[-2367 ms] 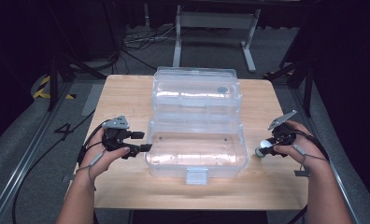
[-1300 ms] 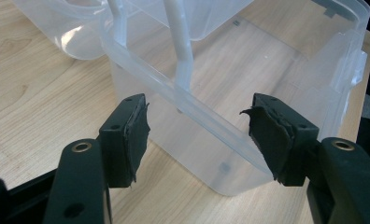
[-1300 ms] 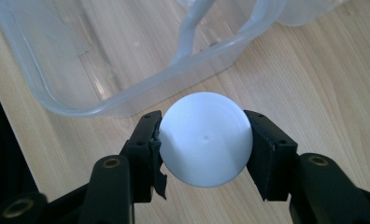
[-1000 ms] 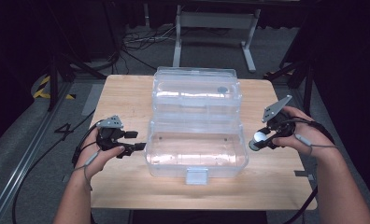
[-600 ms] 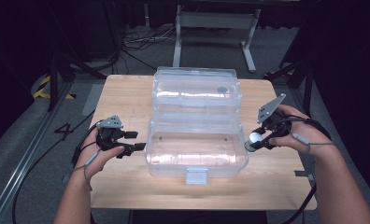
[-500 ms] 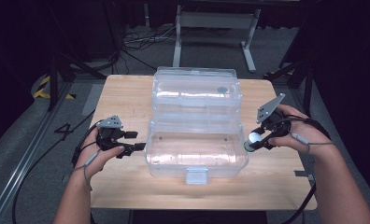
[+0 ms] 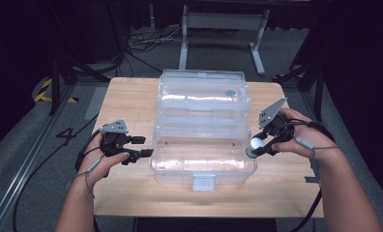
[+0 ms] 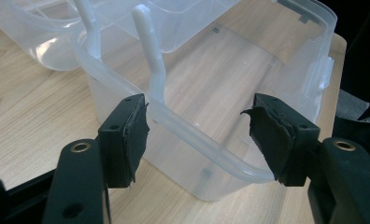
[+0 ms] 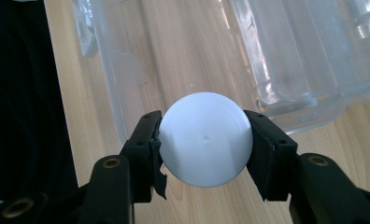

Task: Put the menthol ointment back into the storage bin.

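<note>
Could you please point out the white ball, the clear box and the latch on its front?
ball (image 9: 205, 140), right gripper view, middle of its face
box (image 7: 201, 157), high view, base floor
latch (image 7: 203, 182), high view, tab centre

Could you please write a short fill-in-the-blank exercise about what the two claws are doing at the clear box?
1. The right claw holds a white ____.
2. The clear plastic box stands with its lid ____.
3. The left claw is open, and the box's ____ runs between its pads.
4. The box rests on a ____ table.

Missing words: ball; open; rim; wooden
</note>
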Action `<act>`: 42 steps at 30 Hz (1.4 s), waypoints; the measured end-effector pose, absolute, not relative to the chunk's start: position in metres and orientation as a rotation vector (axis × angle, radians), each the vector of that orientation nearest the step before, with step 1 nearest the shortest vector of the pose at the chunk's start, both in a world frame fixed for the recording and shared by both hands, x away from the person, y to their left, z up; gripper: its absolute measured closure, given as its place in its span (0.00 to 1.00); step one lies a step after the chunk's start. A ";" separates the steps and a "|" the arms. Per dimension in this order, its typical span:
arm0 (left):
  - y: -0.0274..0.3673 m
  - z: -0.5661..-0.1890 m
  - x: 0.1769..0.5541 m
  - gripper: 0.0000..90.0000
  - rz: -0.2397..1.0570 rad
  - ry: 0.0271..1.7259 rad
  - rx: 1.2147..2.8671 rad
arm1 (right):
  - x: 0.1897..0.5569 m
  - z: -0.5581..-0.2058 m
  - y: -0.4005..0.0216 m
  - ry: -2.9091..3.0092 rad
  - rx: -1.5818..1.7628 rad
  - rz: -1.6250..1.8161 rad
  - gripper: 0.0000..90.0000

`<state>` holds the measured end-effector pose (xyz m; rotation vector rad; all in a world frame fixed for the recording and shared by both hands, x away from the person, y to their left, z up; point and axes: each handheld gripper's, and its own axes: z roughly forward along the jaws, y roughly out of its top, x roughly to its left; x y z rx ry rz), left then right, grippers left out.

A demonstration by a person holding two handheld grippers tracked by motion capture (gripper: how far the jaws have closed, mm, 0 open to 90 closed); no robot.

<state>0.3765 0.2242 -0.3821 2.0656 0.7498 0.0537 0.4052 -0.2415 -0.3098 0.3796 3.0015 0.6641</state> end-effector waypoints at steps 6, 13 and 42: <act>0.225 -0.383 0.377 0.42 0.056 0.756 2.071 | 0.407 -0.316 -0.234 3.031 0.355 0.638 0.56; 0.226 -0.384 0.378 0.42 0.060 0.754 2.076 | 0.407 -0.322 -0.227 3.054 0.325 0.622 0.56; 0.225 -0.385 0.378 0.42 0.053 0.756 2.080 | 0.408 -0.360 -0.202 3.137 0.204 0.477 0.56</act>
